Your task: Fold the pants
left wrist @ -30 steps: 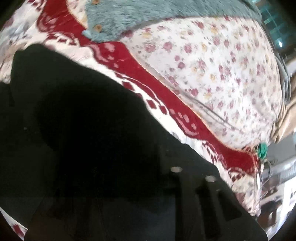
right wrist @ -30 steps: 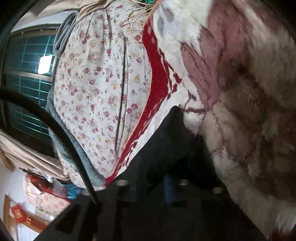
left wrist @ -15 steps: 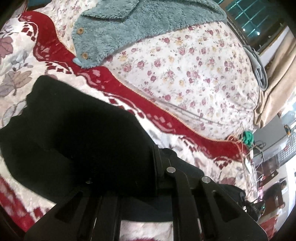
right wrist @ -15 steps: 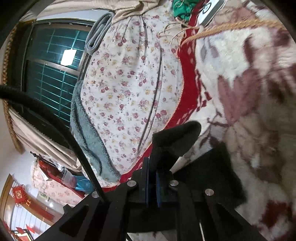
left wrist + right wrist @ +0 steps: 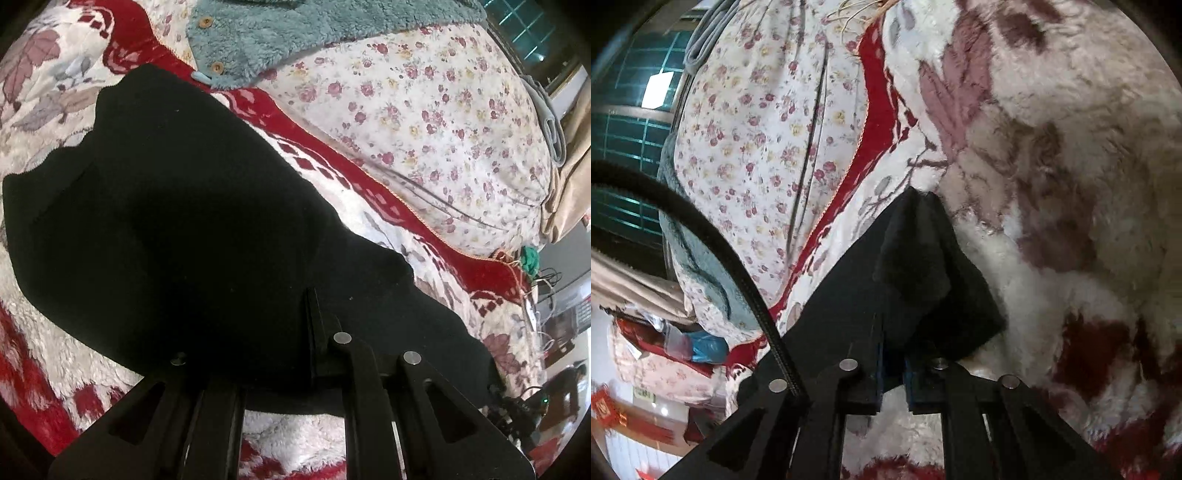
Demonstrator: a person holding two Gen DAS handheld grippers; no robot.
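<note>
The fleecy red and white blanket (image 5: 92, 354) covers the bed, and the black pants (image 5: 177, 221) lie across it below the flowered quilt (image 5: 424, 122). A grey-green fleece garment (image 5: 288, 37) rests at the quilt's top. The right gripper (image 5: 892, 354) pinches a bunched pants corner; the left gripper (image 5: 251, 332) is buried in black cloth, so I cannot tell its grip. Carry both edges level and lay them flat, keeping tension even.
</note>
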